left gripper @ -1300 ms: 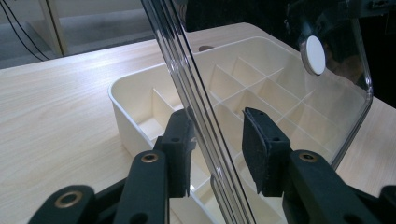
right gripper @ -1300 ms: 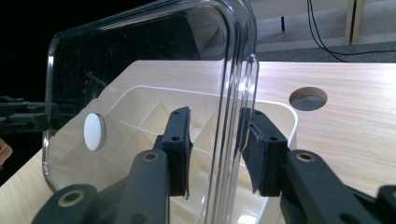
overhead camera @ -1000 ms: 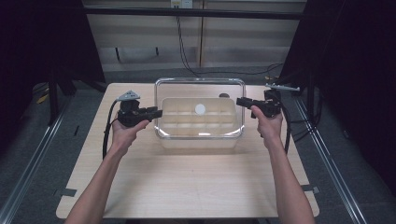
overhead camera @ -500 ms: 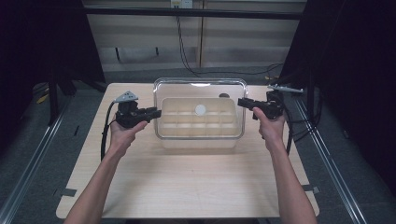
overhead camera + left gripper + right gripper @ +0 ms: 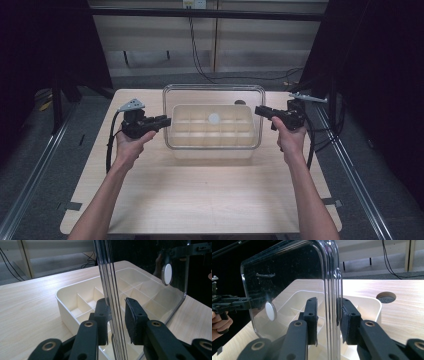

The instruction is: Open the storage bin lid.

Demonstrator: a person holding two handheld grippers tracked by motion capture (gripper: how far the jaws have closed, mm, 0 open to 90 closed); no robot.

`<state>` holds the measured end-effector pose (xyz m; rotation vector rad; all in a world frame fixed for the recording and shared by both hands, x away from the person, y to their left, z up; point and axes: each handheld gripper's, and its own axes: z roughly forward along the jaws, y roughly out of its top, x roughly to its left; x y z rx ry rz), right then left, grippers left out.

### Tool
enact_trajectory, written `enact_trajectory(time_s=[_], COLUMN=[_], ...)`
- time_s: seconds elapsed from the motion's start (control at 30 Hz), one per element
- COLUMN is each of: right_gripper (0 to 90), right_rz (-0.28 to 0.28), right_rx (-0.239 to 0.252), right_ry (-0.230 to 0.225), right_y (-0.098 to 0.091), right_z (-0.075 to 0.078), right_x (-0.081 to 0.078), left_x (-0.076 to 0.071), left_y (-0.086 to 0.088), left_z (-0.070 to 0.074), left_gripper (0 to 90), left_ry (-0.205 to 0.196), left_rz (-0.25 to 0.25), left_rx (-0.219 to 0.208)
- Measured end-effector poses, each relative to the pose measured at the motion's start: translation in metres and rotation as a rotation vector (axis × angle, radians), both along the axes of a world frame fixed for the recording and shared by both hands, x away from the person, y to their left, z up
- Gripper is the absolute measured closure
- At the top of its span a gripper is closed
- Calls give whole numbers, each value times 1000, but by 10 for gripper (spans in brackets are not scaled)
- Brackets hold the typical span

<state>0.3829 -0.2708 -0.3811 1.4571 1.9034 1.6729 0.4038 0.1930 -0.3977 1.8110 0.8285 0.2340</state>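
High view — clear lid (image 5: 214,89) lifted over the box (image 5: 212,134), my left gripper (image 5: 165,120) and right gripper (image 5: 260,110) pinching its side edges. Left gripper view: jaws just closed on the rim. Right gripper view: same. Next, I judge — carry it level; bare table (image 5: 200,195) in front.

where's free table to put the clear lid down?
Best: the wide bare strip of table between the divided tray and the near edge, between the person's forearms. Narrower strips lie left and right of the tray, but the left gripper and right gripper work there, holding the clear lid by its edges.
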Motion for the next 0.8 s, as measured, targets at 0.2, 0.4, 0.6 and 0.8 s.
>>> enact_trajectory(time_s=[0.2, 0.4, 0.6, 0.8], right_gripper=[705, 703, 694, 693], right_rz=[10, 13, 10, 12], right_rx=[4, 8, 8, 14], right_ry=[-16, -28, -34, -36], right_y=[3, 3, 2, 1], right_z=[3, 5, 7, 8], right_x=[-4, -7, -9, -13], left_x=[-4, -7, -13, -18], left_y=[3, 5, 2, 3], left_z=[3, 4, 7, 8], left_gripper=[739, 748, 752, 752], left_ry=[-11, -10, -39, -42], left_rz=[3, -4, -10, -13], left_rx=[6, -12, 28, 22])
